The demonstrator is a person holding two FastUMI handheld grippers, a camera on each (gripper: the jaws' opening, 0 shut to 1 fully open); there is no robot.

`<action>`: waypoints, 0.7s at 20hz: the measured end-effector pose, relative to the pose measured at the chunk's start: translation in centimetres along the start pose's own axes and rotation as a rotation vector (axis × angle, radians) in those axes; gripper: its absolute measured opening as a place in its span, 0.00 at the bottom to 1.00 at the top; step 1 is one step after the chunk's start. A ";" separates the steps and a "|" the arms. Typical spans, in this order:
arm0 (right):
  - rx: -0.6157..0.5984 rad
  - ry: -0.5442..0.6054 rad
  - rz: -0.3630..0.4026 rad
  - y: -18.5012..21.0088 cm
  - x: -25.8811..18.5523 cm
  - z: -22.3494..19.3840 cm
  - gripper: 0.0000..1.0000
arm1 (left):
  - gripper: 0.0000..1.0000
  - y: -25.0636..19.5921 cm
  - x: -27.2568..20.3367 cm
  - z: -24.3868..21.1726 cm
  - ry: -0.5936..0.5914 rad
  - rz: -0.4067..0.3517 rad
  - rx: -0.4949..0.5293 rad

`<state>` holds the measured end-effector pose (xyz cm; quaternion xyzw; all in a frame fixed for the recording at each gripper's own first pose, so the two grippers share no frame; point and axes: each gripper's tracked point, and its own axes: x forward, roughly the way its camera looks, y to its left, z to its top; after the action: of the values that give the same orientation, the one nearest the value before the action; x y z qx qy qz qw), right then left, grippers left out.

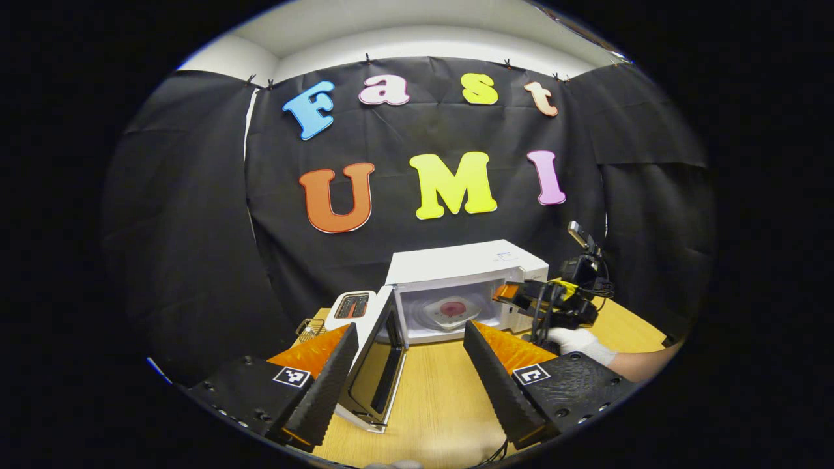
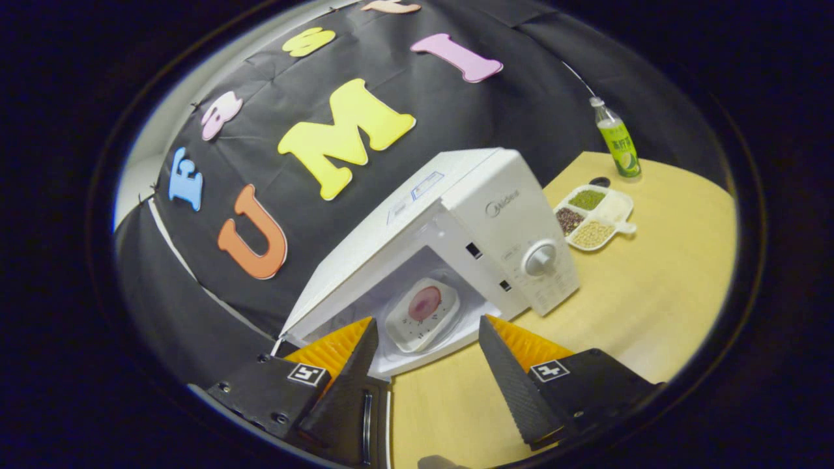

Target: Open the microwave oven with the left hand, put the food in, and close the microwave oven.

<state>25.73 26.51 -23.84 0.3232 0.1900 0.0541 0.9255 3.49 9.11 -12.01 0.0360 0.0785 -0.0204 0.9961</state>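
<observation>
While both grippers, left [image 1: 410,352] and right [image 2: 423,348], gape wide and hold nothing, one microwave [image 2: 456,234] stands door [image 1: 374,365] open, one plate of food [image 2: 423,312] inside.

bottle [image 2: 617,138] label too small to read, toaster [image 1: 350,307] partly hidden behind microwave door [image 1: 378,365]

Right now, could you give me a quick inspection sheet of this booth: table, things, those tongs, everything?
Surface: wooden table.
Job's things: microwave with door swung open; plate of food inside.
Clutter: toaster; divided dish of beans; green bottle.
Grippers: left tongs open, empty; right tongs open, empty, held by a gloved hand.
Cables: black wires on the right tongs' rig.
Surroundings: black cloth wall.
</observation>
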 end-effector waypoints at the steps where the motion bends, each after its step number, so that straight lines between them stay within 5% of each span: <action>1: -0.047 -0.005 -0.016 -1.0 -1.7 1.1 0.99 | 0.96 0.1 -0.1 0.4 -0.014 -0.002 -0.015; 10: -0.367 -0.119 -0.151 -7.9 -14.6 11.7 1.00 | 0.96 3.6 -0.6 -1.0 -0.049 0.052 -0.027; 12: -0.389 -0.147 -0.180 -9.2 -17.0 13.5 0.90 | 0.96 4.1 -0.5 -1.4 -0.049 0.059 -0.022; 13: -0.407 -0.162 -0.192 -9.5 -17.9 14.3 1.00 | 0.89 4.2 -0.5 -1.5 -0.052 0.061 -0.014; 14: -0.432 -0.173 -0.199 -10.1 -18.8 15.0 0.91 | 0.97 4.5 -0.4 -1.6 -0.054 0.067 -0.008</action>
<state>13.93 5.73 -13.31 0.1009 0.1252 -0.0258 0.9867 3.09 13.69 -13.22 0.0342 0.0506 0.0125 0.9981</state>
